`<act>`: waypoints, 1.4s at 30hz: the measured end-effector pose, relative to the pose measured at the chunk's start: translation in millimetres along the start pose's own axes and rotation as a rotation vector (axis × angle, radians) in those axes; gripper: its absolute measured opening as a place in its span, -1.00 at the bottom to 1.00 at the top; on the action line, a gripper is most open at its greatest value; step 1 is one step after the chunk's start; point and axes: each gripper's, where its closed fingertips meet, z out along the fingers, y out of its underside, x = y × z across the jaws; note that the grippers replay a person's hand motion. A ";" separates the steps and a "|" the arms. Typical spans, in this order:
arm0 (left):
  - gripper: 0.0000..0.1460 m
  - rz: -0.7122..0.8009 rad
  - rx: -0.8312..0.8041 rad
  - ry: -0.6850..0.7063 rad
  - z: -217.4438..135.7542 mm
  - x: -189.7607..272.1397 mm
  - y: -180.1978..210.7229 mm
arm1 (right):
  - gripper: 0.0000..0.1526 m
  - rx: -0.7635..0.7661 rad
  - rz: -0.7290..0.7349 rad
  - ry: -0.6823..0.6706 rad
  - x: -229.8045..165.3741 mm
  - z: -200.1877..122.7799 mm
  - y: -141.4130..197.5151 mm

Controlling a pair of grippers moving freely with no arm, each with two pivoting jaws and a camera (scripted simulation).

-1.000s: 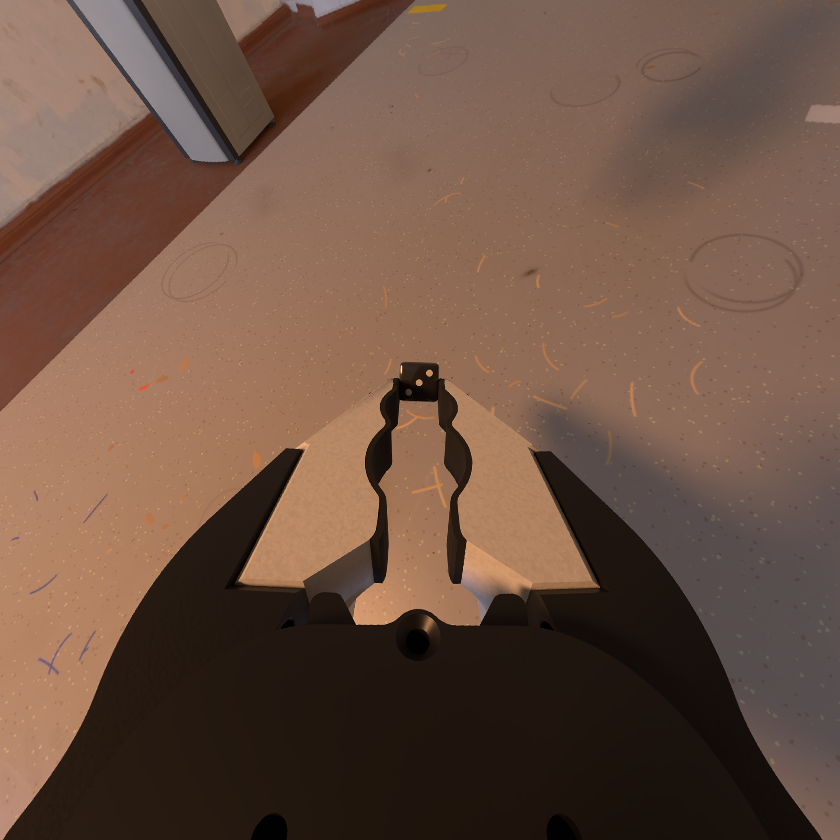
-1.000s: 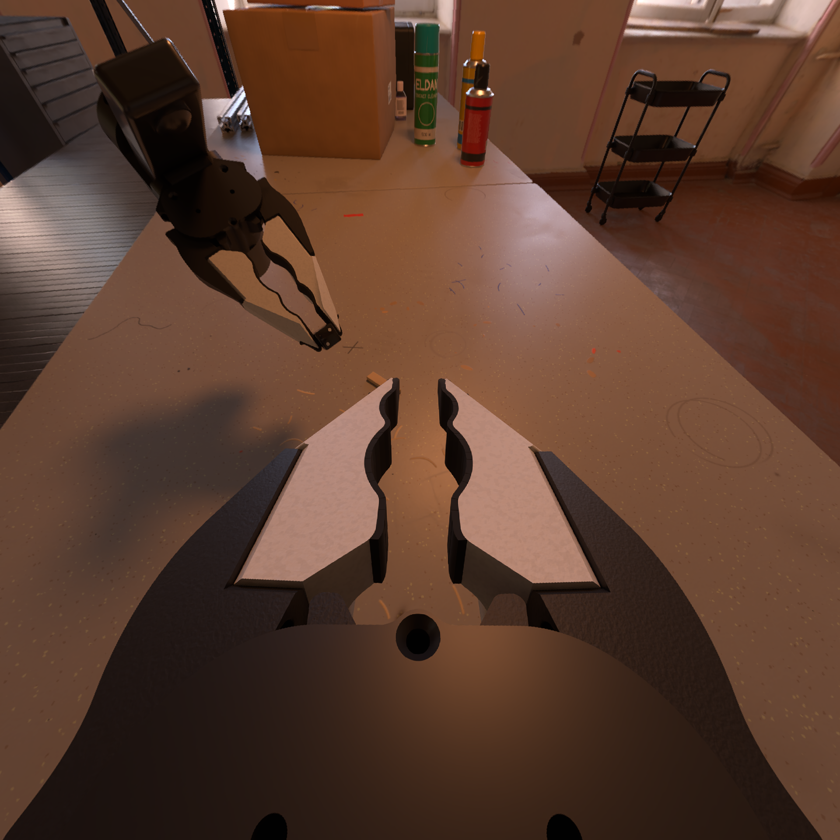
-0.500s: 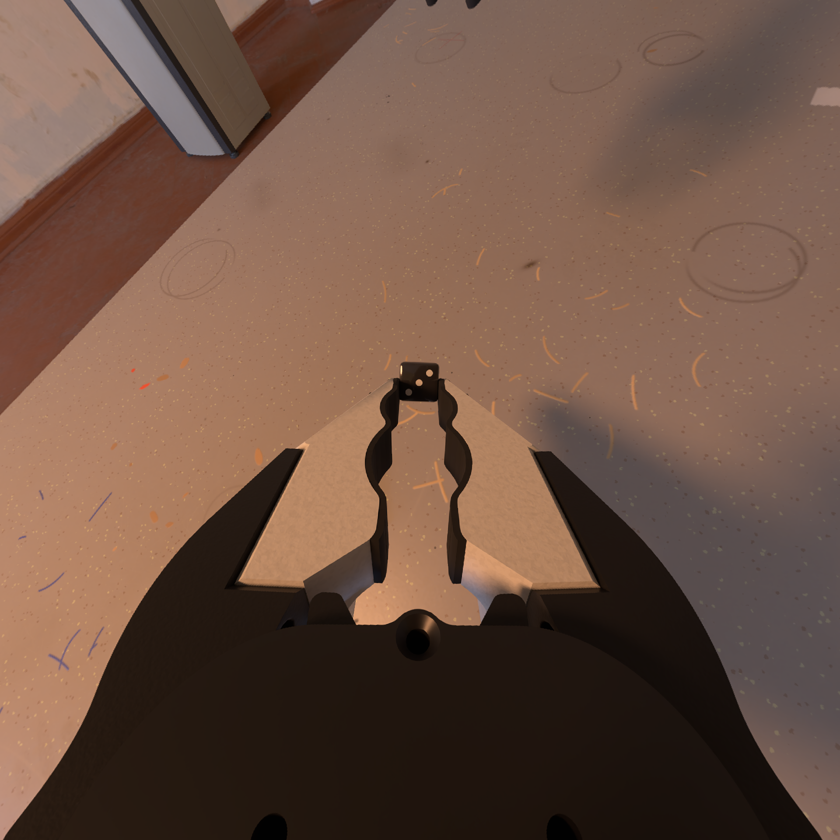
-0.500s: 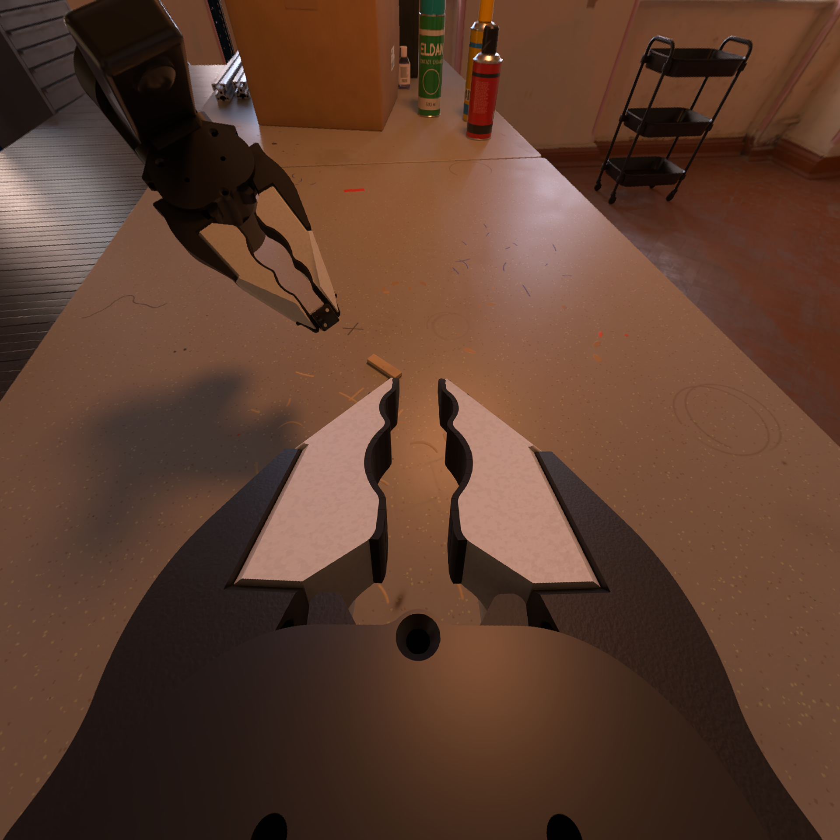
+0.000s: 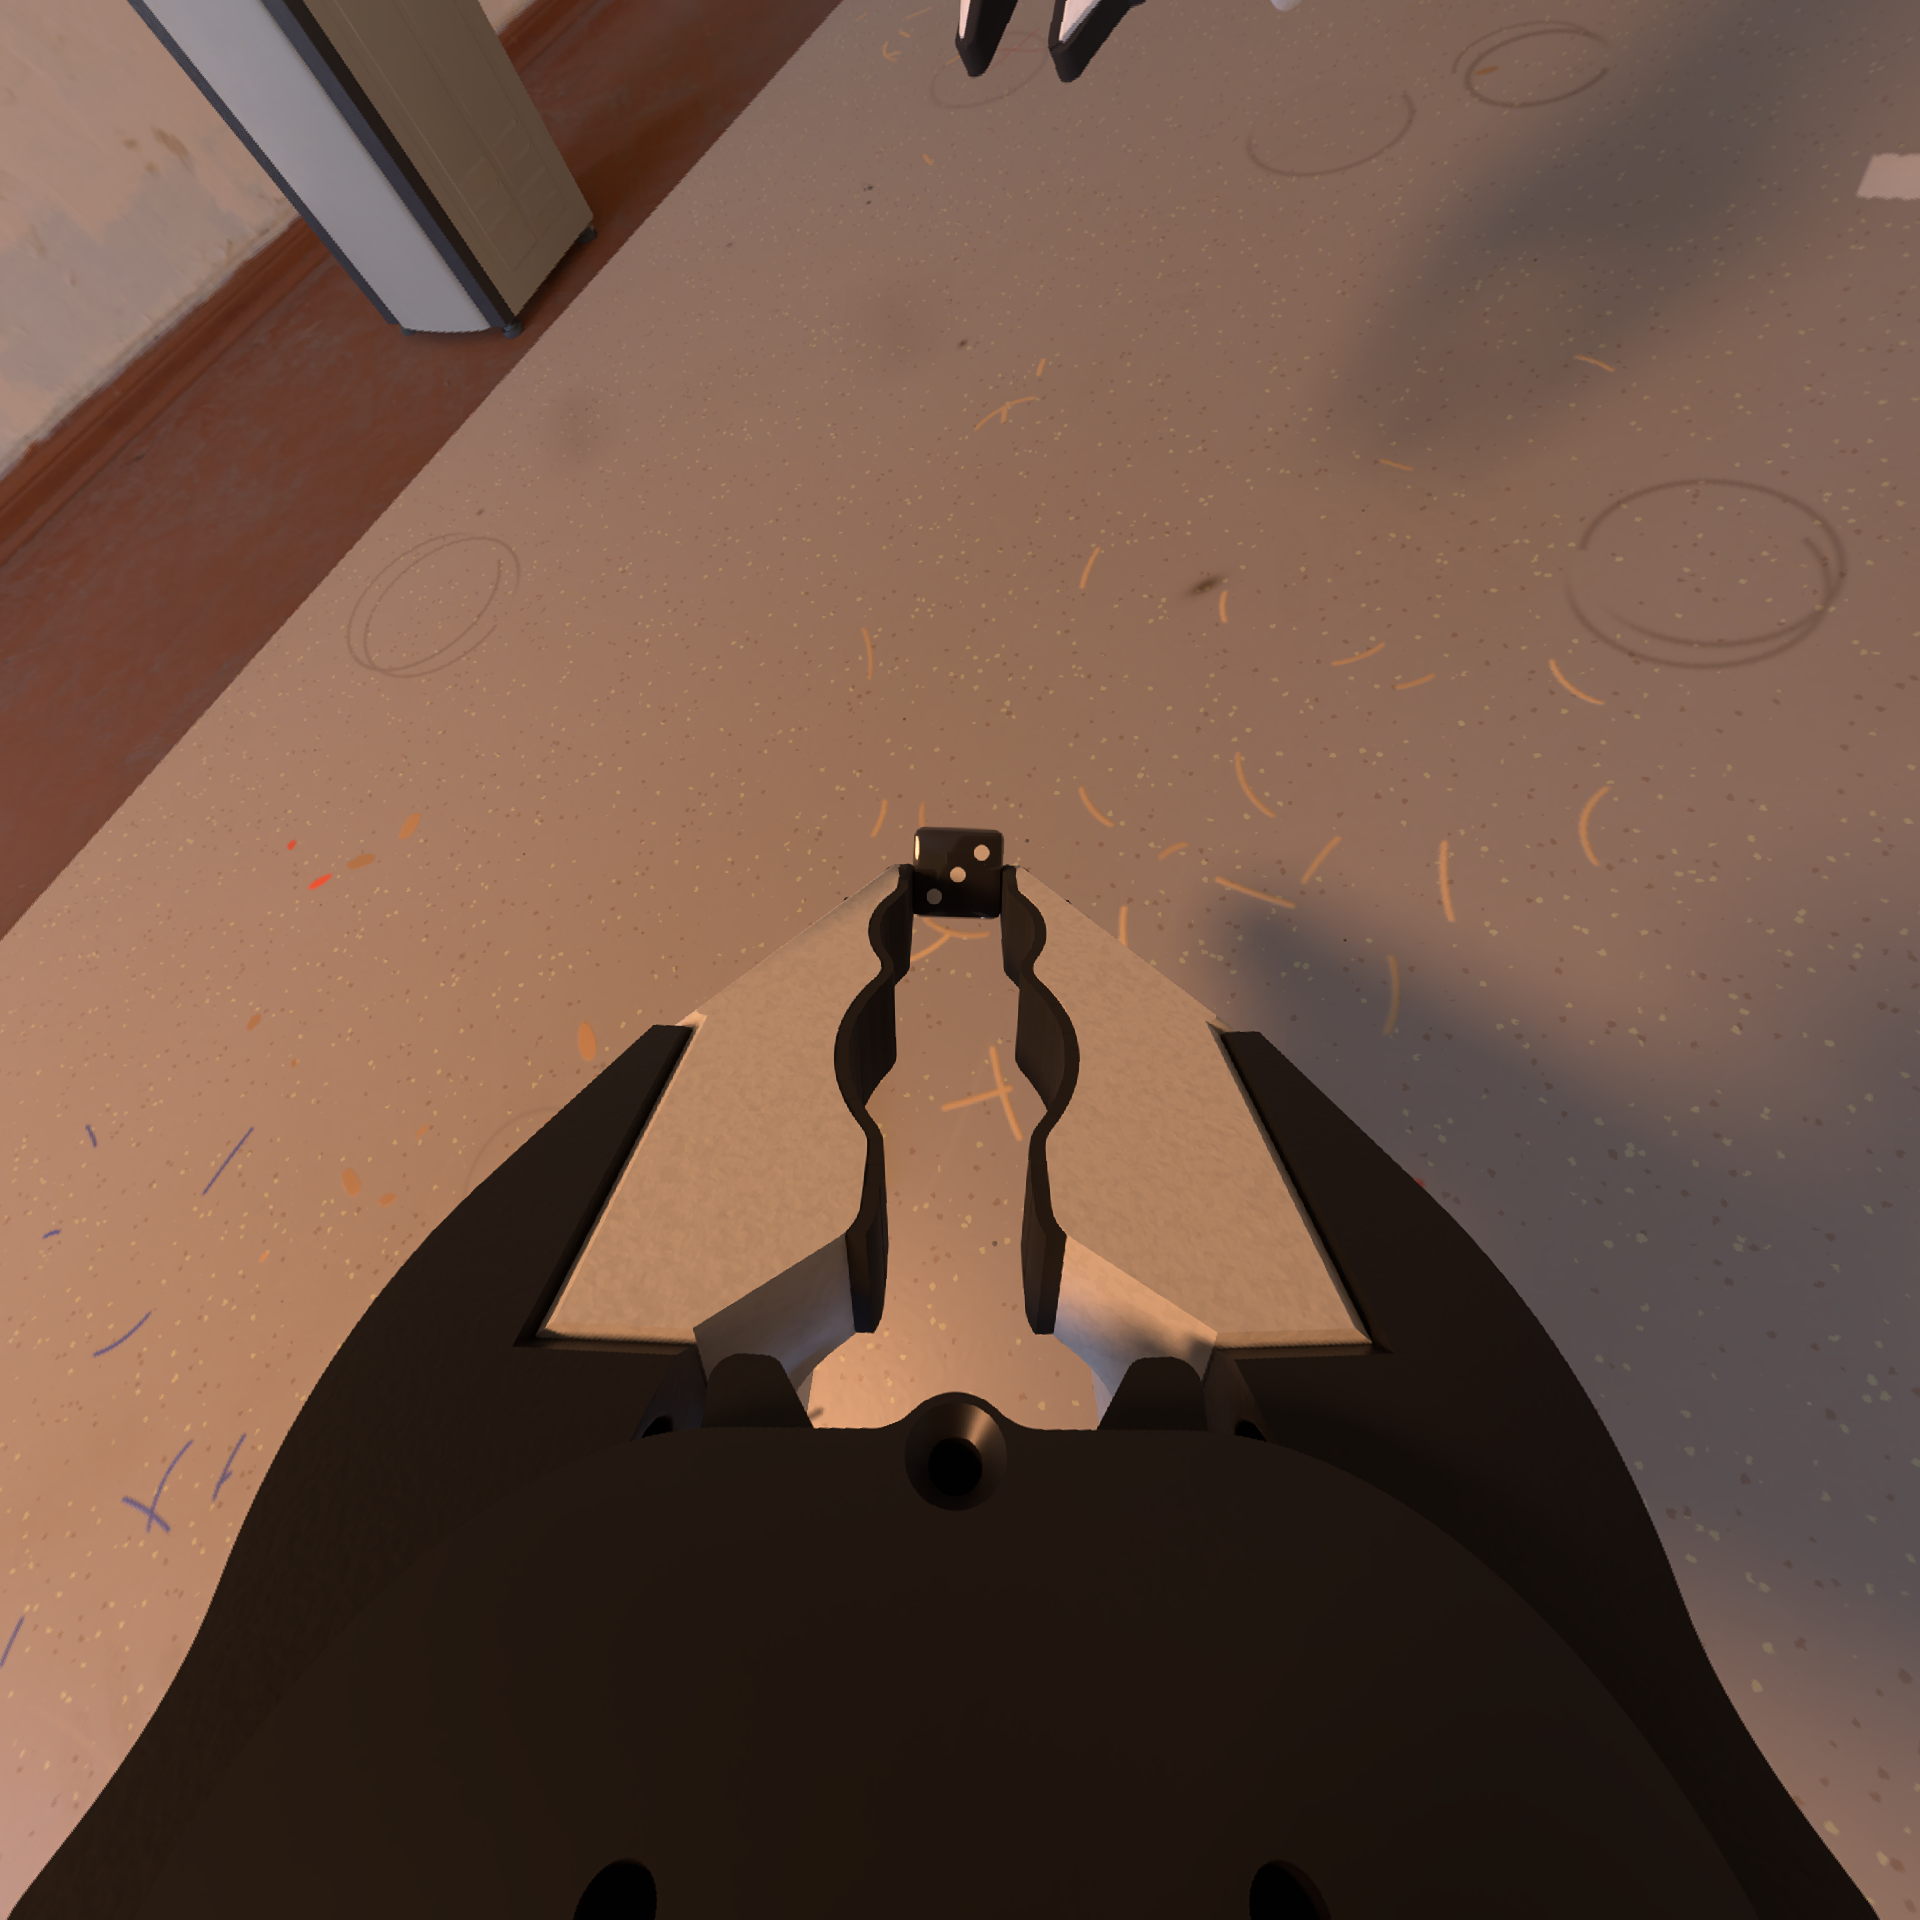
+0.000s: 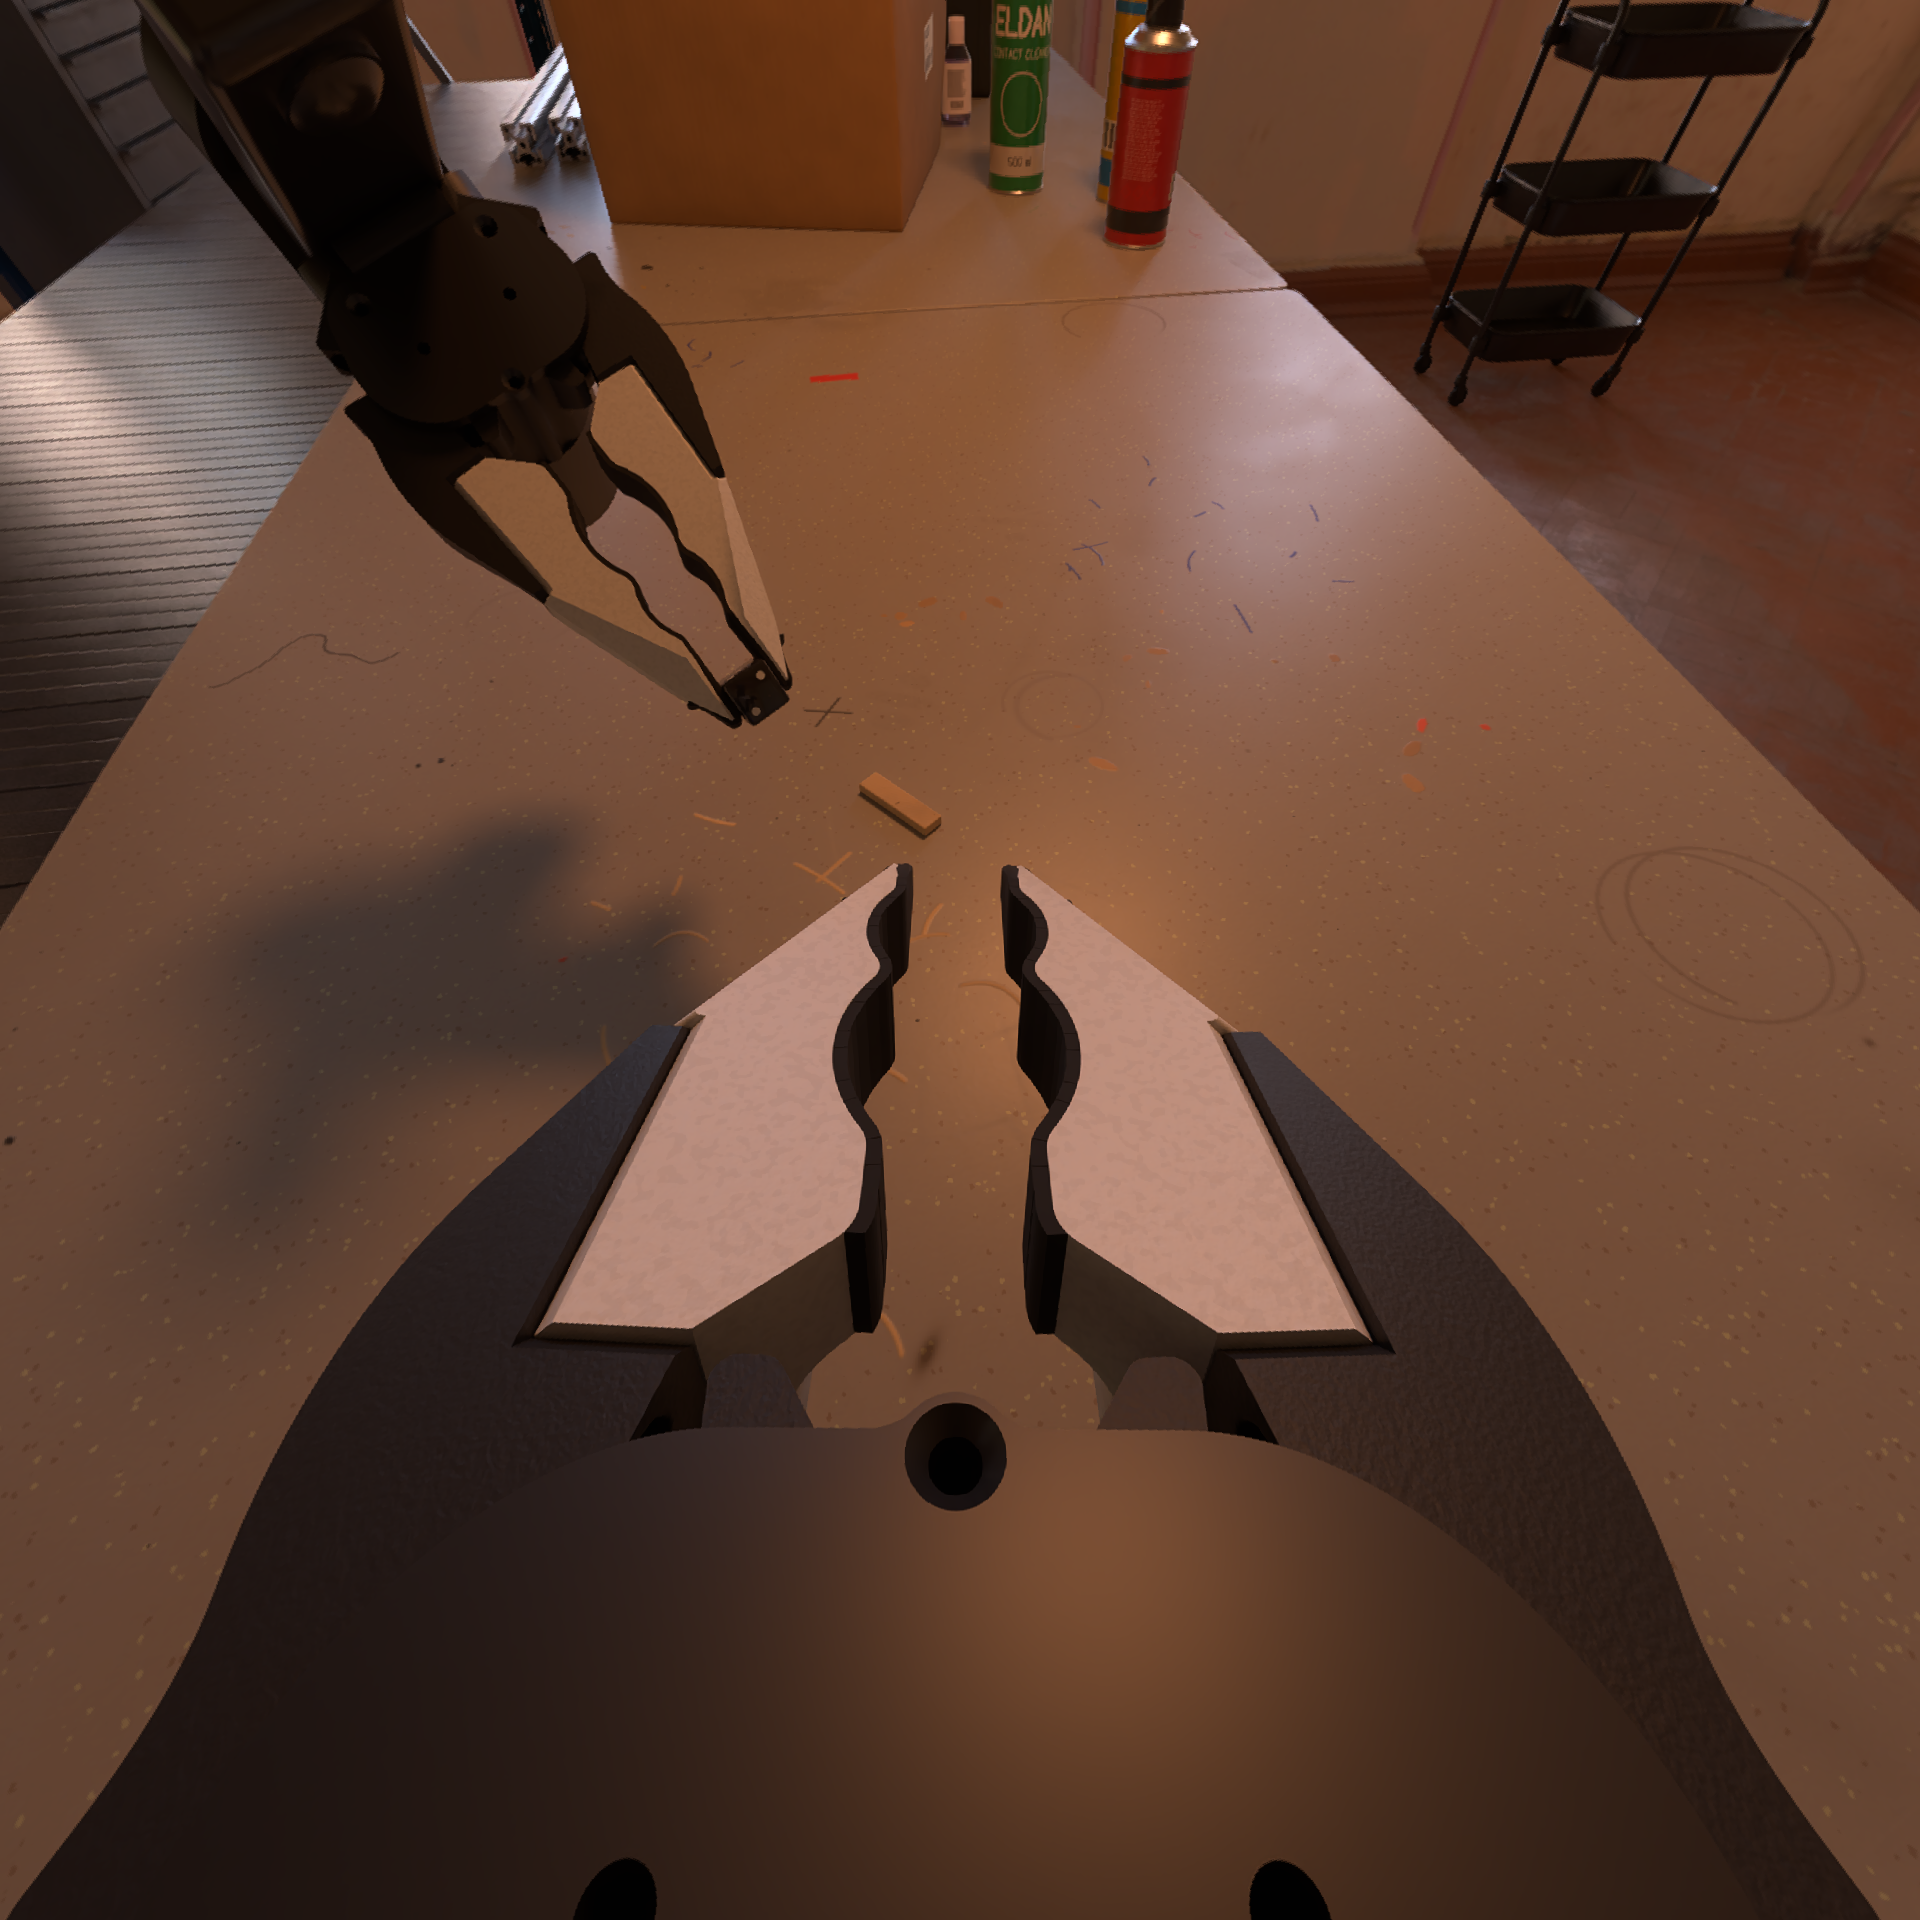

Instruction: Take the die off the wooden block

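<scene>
My left gripper (image 5: 957, 891) is shut on a small black die (image 5: 958, 871) with white pips and holds it above the table. In the right wrist view the left gripper (image 6: 756, 694) hangs at upper left with the die (image 6: 755, 690) at its fingertips, up and left of a flat wooden block (image 6: 900, 802) that lies bare on the table. My right gripper (image 6: 957, 883) is open and empty, its tips just short of the block. The right gripper's fingertips (image 5: 979, 47) show at the top of the left wrist view.
A cardboard box (image 6: 758, 114), spray cans (image 6: 1143, 135) and a small bottle (image 6: 956, 68) stand at the table's far end. A black trolley (image 6: 1590, 197) stands on the floor at right. The table's left edge (image 5: 312, 582) and a cabinet (image 5: 416, 166) show in the left wrist view.
The left gripper has kept its hold on the die and shifted slightly. The right gripper has drawn back and tilted, so the wooden block shows whole beyond its tips.
</scene>
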 end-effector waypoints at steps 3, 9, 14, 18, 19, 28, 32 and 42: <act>-0.78 0.003 -0.002 0.001 0.6 0.5 -0.1 | -0.78 -0.008 -0.005 -0.006 -1.2 1.3 1.0; -0.78 0.009 -0.011 0.002 1.8 1.8 1.3 | -0.78 -0.012 -0.003 -0.013 -2.5 1.3 1.7; -0.78 0.009 -0.015 0.003 2.1 2.2 2.3 | -0.78 -0.001 -0.033 -0.056 -11.9 2.2 -1.0; -0.78 0.008 -0.014 0.004 2.0 2.4 2.8 | -0.78 0.021 -0.091 -0.144 -32.0 2.0 -7.0; -0.78 0.008 -0.014 0.004 1.9 2.5 2.9 | -0.78 0.024 -0.110 -0.172 -38.7 1.7 -8.6; -0.78 0.011 -0.003 -0.008 -1.0 0.5 2.0 | -0.78 -0.071 -0.178 -0.238 -63.0 -3.3 2.1; -0.78 0.005 0.003 -0.020 -5.8 -3.4 2.6 | -0.78 -0.197 -0.081 -0.231 -59.5 -17.7 34.4; -0.78 0.000 0.004 -0.032 -8.5 -7.4 3.4 | -0.78 -0.214 -0.076 -0.218 -57.4 -24.2 44.3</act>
